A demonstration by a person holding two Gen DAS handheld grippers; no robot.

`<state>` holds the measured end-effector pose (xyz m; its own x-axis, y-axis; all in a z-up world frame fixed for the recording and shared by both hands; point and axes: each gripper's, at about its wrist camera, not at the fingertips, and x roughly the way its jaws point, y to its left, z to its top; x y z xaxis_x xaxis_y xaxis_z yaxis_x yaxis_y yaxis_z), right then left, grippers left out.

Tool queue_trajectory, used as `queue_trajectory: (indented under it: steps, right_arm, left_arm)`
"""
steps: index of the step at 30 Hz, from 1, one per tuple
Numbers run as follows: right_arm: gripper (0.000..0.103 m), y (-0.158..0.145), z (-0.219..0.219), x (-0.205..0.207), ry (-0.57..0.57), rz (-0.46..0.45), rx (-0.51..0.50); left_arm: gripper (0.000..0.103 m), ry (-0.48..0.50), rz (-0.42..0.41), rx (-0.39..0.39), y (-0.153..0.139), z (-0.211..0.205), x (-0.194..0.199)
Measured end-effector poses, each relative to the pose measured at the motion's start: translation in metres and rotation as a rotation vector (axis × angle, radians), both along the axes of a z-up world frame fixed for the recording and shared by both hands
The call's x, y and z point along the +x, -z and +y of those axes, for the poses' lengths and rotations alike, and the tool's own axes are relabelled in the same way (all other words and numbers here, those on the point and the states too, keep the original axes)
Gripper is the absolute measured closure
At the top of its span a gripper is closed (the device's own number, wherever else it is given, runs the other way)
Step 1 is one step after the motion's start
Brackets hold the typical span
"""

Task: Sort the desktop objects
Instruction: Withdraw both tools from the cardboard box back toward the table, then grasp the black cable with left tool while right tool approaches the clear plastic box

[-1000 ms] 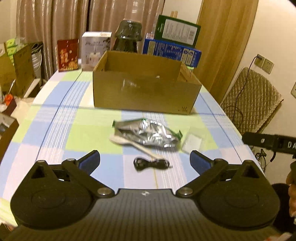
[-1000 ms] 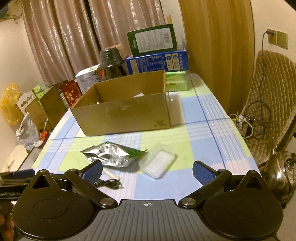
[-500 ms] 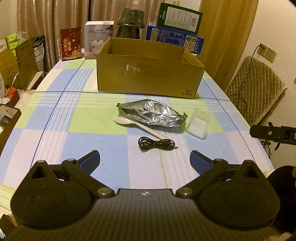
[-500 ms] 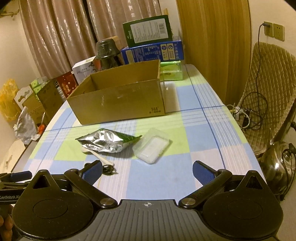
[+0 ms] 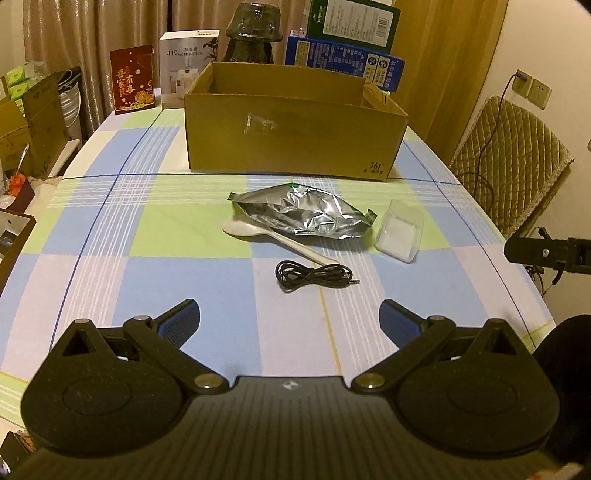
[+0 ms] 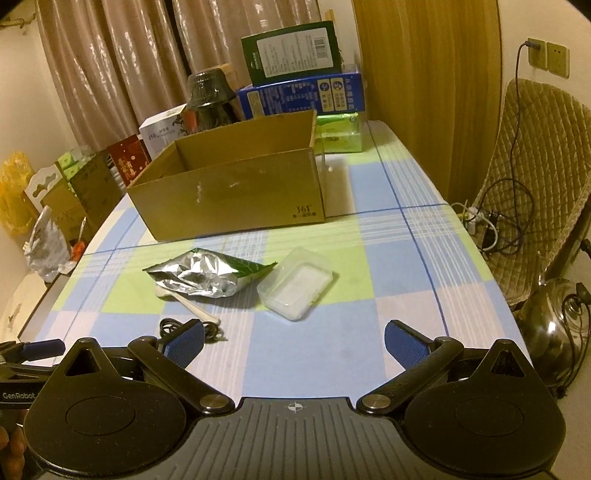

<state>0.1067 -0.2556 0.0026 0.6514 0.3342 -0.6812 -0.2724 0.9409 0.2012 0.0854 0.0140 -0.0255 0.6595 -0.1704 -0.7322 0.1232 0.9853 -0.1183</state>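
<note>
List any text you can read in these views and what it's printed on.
"361°": cardboard box, front lower corner.
"J10" and "HUMIDIFIER": white carton behind it.
"GenRobot": left gripper body, seen from the right wrist.
Red carton: gold characters, unreadable.
Blue carton, green carton: print too small.

The bench [image 5: 92,266] wears a checked cloth of pale blue, light green and lilac squares crossed by white stripes and thin dark blue lines. Toward its far edge stands a plain brown cardboard box [image 5: 291,136] with small black print at one corner. The foil pouch [image 5: 306,214] is crinkled silver with green trim, the spoon [image 5: 266,240] cream, the coiled cable [image 5: 310,276] black, the plastic case [image 6: 297,288] clear and whitish. Both tools carry blue finger pads [image 6: 186,341] on black arms.
</note>
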Motion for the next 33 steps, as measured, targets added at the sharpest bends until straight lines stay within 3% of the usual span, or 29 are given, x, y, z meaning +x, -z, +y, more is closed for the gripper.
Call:
queue_trajectory:
  steps: [11, 18, 21, 24, 33]
  right_arm:
    - [0.002, 0.006, 0.003, 0.012, -0.026, 0.009, -0.028]
    - [0.002, 0.009, 0.009, 0.031, -0.103, 0.006, -0.095]
    - [0.002, 0.012, 0.011, 0.042, -0.158, 0.01, -0.127]
    - [0.002, 0.017, 0.016, 0.053, -0.243, 0.023, -0.164]
    - [0.002, 0.038, 0.034, 0.079, -0.484, 0.052, -0.293]
  left_arm:
    - [0.002, 0.037, 0.019, 0.016, 0.009, -0.001, 0.01]
    - [0.002, 0.131, 0.024, 0.057, 0.014, -0.006, 0.025]
    - [0.002, 0.184, 0.014, 0.071, 0.017, -0.006, 0.033]
    - [0.012, 0.259, 0.027, 0.1, 0.023, -0.008, 0.044]
    - [0.015, 0.464, 0.027, 0.182, 0.045, -0.014, 0.069]
